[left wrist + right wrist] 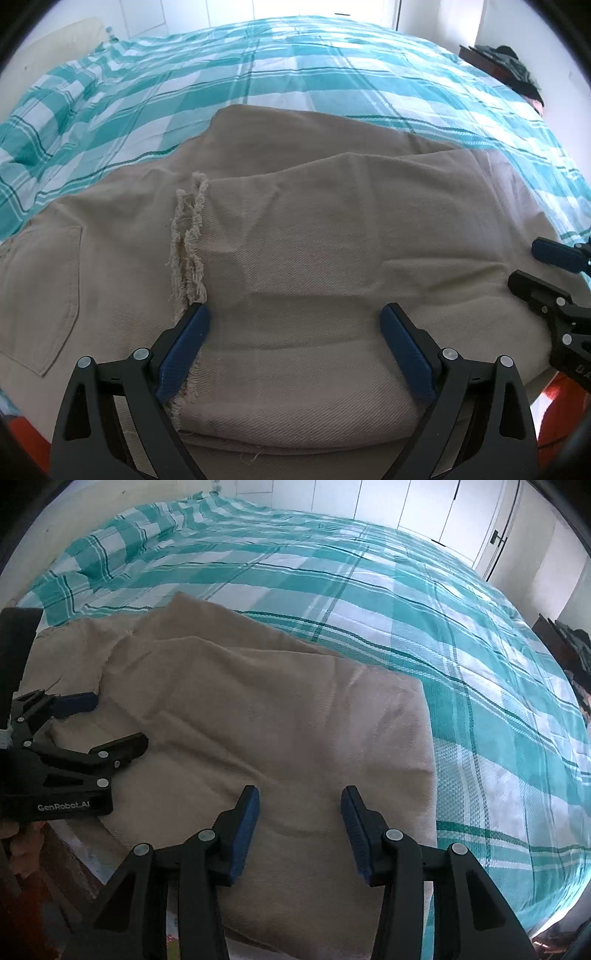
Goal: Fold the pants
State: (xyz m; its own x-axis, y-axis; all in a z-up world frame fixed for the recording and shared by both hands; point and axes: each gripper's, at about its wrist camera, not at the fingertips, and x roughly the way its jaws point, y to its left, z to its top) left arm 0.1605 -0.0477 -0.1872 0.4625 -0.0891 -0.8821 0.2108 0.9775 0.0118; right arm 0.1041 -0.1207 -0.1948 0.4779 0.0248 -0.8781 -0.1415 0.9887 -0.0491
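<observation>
Pants (295, 240) lie folded on the checked bedspread (295, 81) under both my grippers, long axis running sideways, frayed hems (188, 240) by my left gripper (295, 325), pocket beyond. Both left and right gripper (299, 805) gape empty. Pinching only the top layer could drag the fold askew.

Left black hand-held gripper with blue pads (295, 332) gapes wide; right black hand-held gripper (299, 812) likewise, fingers spread.
</observation>
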